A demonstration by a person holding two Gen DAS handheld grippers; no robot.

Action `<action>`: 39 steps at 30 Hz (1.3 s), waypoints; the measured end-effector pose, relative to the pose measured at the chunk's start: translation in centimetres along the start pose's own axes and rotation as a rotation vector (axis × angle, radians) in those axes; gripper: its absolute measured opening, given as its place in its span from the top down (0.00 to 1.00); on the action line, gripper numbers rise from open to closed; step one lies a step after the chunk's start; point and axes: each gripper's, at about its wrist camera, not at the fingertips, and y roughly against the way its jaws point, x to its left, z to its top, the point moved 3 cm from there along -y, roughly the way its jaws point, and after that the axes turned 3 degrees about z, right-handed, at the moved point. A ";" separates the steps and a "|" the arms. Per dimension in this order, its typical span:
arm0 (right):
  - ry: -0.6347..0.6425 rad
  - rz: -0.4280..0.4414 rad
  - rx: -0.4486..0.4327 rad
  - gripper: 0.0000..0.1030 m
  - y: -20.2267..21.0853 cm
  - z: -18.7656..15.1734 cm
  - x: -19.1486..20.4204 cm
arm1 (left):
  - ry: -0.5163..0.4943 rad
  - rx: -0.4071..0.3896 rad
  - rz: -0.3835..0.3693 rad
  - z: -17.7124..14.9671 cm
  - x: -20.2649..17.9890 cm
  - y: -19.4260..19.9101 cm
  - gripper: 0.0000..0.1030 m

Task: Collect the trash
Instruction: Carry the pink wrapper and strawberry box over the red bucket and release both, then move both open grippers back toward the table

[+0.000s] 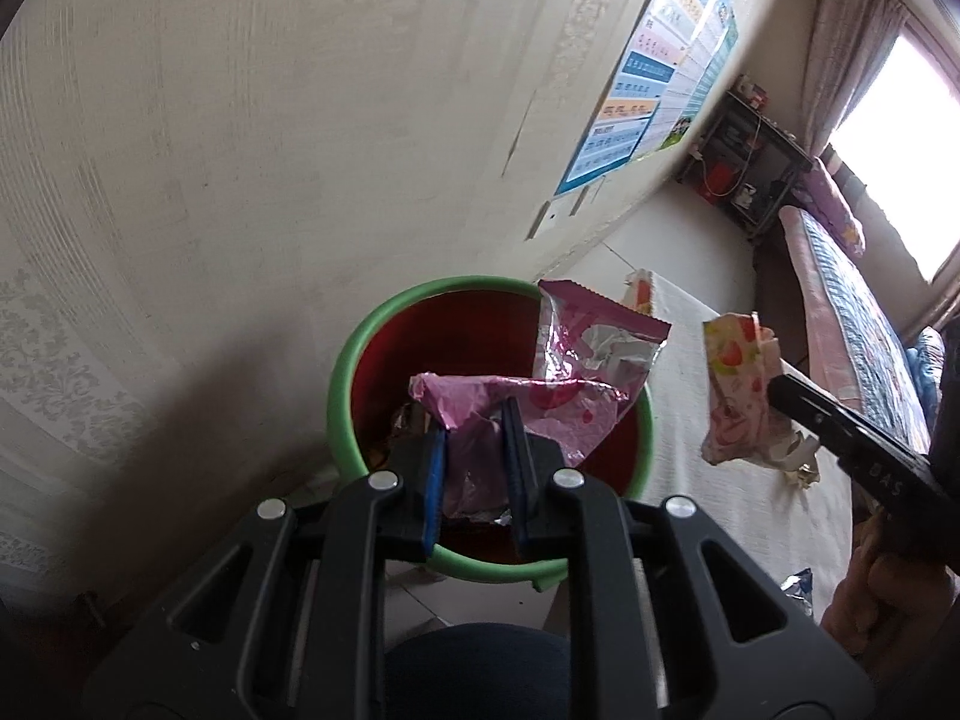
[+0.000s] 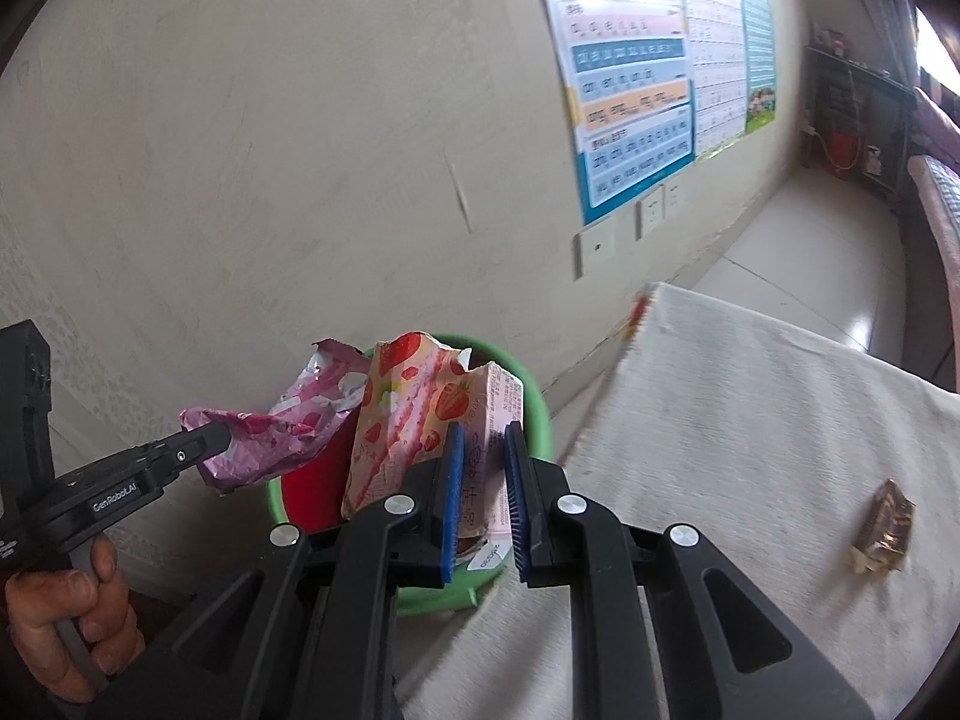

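Note:
A red bin with a green rim [image 1: 354, 348] [image 2: 534, 396] stands by the wall beside a white-clothed table. My left gripper [image 1: 474, 420] [image 2: 219, 438] is shut on a crumpled pink foil wrapper [image 1: 558, 408] [image 2: 282, 432] and holds it over the bin's mouth. My right gripper [image 2: 483, 444] [image 1: 774, 390] is shut on a strawberry-printed wrapper [image 2: 408, 414] [image 1: 735, 390], held at the bin's table-side edge in the right wrist view and over the cloth to the right of the bin in the left wrist view. Dark scraps lie inside the bin.
The white cloth on the table [image 2: 750, 420] bears a small brown wrapped piece [image 2: 885, 531]. Another strawberry wrapper [image 1: 639, 294] lies at the cloth's far edge. Posters [image 2: 636, 72] hang on the wall; a dark shelf [image 1: 750, 156] and a bed [image 1: 852, 312] lie beyond. A hand [image 2: 66, 618] grips the left tool.

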 end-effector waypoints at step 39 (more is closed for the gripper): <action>-0.035 -0.109 0.056 0.19 1.3 -4.3 -5.0 | -0.086 0.009 -0.028 -3.0 -5.7 -1.0 0.05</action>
